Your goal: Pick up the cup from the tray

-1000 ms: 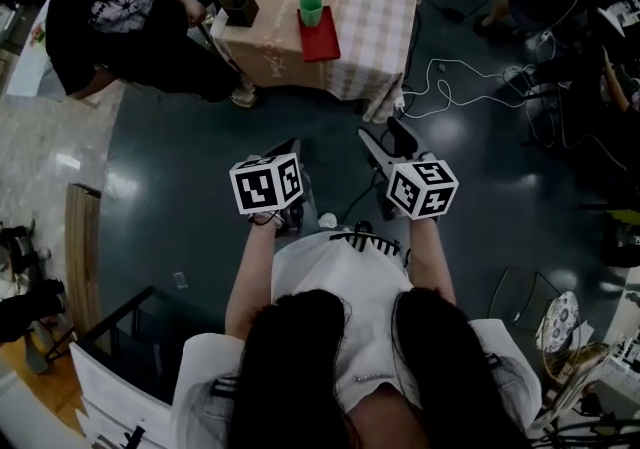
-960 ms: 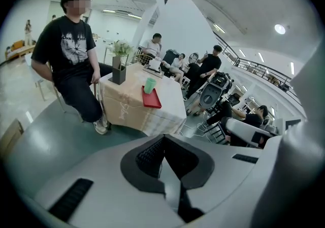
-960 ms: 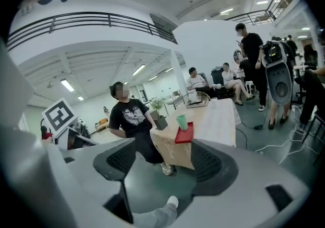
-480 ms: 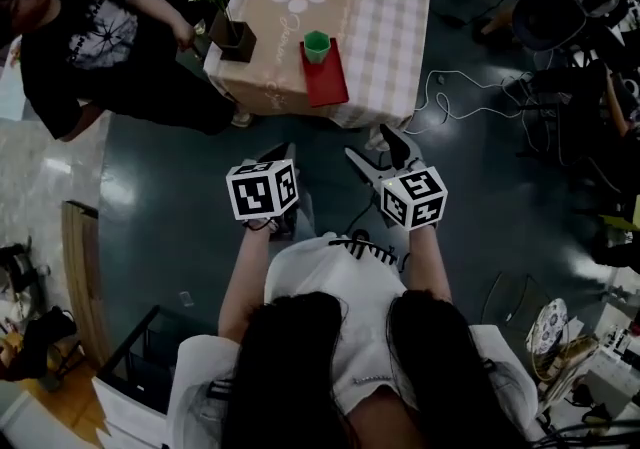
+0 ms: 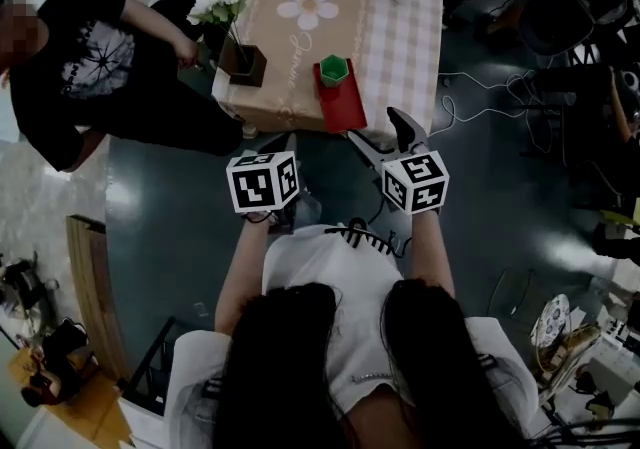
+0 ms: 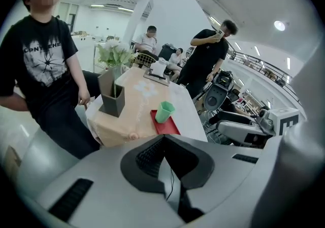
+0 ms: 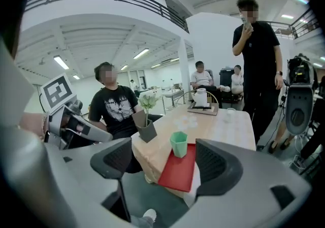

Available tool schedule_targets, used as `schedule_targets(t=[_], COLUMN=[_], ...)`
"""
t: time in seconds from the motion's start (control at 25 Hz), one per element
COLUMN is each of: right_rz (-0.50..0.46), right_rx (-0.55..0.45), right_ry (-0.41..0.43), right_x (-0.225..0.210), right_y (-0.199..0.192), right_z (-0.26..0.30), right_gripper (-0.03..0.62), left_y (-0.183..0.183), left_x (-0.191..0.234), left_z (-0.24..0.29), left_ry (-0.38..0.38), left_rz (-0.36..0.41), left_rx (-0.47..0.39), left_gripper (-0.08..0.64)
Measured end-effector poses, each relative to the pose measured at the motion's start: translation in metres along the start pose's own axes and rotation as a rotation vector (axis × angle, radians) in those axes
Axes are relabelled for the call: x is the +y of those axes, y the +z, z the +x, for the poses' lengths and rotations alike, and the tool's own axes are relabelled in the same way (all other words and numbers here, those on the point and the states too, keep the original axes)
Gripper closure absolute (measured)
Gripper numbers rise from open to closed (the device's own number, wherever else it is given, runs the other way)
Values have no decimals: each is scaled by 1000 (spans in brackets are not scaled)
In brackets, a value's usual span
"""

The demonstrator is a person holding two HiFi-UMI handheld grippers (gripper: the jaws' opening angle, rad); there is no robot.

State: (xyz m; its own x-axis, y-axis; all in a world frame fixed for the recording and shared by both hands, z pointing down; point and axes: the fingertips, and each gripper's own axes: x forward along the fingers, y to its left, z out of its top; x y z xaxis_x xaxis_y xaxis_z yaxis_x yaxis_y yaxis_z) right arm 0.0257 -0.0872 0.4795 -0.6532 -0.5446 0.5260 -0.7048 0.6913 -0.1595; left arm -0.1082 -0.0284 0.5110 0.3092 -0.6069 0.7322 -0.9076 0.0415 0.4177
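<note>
Right gripper view: right gripper (image 7: 168, 163) jaws have just been opening, empty; left gripper (image 6: 163, 143) jaws pressed together. Cup (image 7: 179, 144) looks light, stiff plastic: pinch mid-wall.

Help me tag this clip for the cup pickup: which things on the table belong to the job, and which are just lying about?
Job: green cup, standing on the red tray.
Lying about: dark vase of white flowers, white teapot, small glass.

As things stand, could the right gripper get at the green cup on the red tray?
Probably, once closer. The right gripper, short of the table, has empty jaws that have just been opening; the cup stands alone, unblocked, on the tray at the near edge.
</note>
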Motion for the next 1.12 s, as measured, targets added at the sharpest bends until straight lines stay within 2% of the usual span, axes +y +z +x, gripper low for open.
schedule_targets(t=[0.12,0.28,0.4,0.52,0.88,1.0,1.12], right_rz=[-49,-111,-157,-179,-287,-357,-417], right_rx=[7,47,122,195,349,434,493], right_ry=[-32,-29,-39,-45,93,159,190], right_x=[-4,-5,-12,-22,-36,-36,-38], right_y=[11,20,18,13,3,-6,-17], right_z=[20,46,66,86,154,174,187], right_gripper=[213,207,199,195,195,195,196], left_y=[12,23,26,31,65,75,79], left_x=[10,21,28,35,47,49,50], left_z=[6,13,20,28,54,65,74], left_ry=[-13,-8,2,7,31,32,47], left_rz=[16,30,50,27,-44,-62,-68], left_rx=[6,15,35,44,43,38,44], left_gripper=[552,552,552,552,552,552,552])
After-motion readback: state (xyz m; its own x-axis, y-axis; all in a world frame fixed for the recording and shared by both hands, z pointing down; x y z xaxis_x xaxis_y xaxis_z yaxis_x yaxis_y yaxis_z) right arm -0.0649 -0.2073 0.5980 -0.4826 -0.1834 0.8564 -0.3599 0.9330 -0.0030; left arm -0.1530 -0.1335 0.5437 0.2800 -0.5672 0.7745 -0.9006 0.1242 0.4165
